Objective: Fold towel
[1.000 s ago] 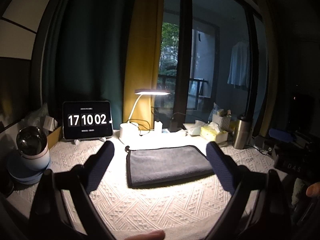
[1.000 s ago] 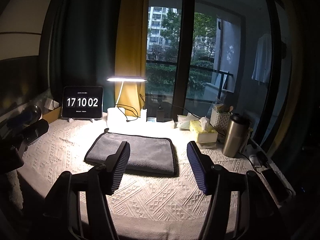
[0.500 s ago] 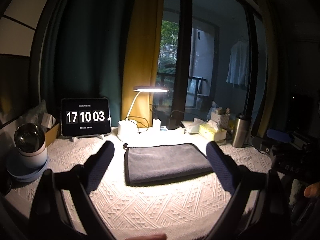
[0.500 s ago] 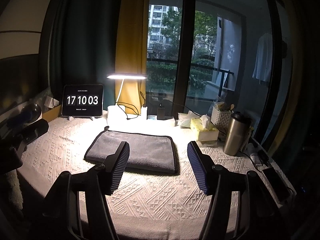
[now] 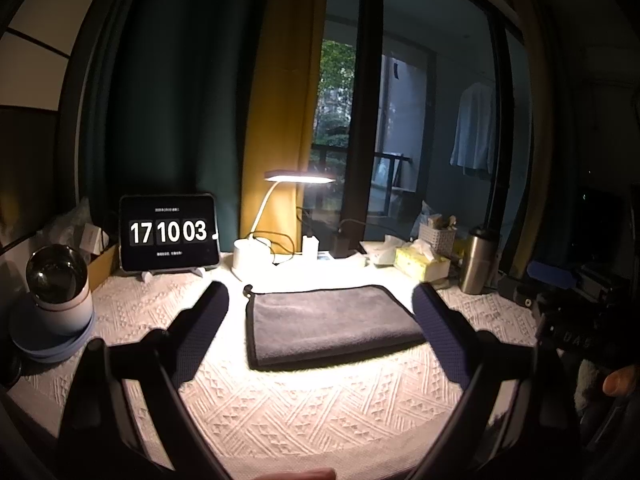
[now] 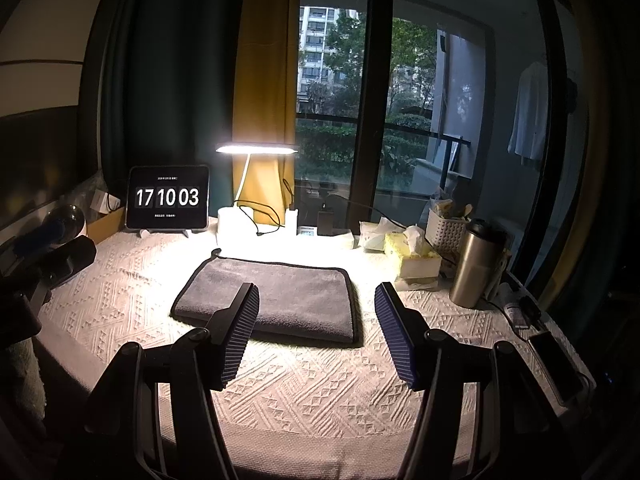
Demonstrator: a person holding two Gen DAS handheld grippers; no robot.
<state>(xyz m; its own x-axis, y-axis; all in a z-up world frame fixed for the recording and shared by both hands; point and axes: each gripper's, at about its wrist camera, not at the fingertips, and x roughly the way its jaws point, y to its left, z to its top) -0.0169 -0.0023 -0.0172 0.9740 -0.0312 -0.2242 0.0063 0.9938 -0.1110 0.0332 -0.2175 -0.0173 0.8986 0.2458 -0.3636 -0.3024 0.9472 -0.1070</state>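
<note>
Both sets of jaws spread wide, holding nothing: left gripper (image 5: 320,304), right gripper (image 6: 316,300). Grey towel (image 5: 328,320) flat on the counter (image 5: 320,400), ahead of and between the left jaws; ahead of the right jaws too, nearer the left-hand one. Looks already doubled into a neat rectangle; perhaps one more fold left, or nothing.

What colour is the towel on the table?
Grey towel with a black edge, clearest in the right wrist view.
</note>
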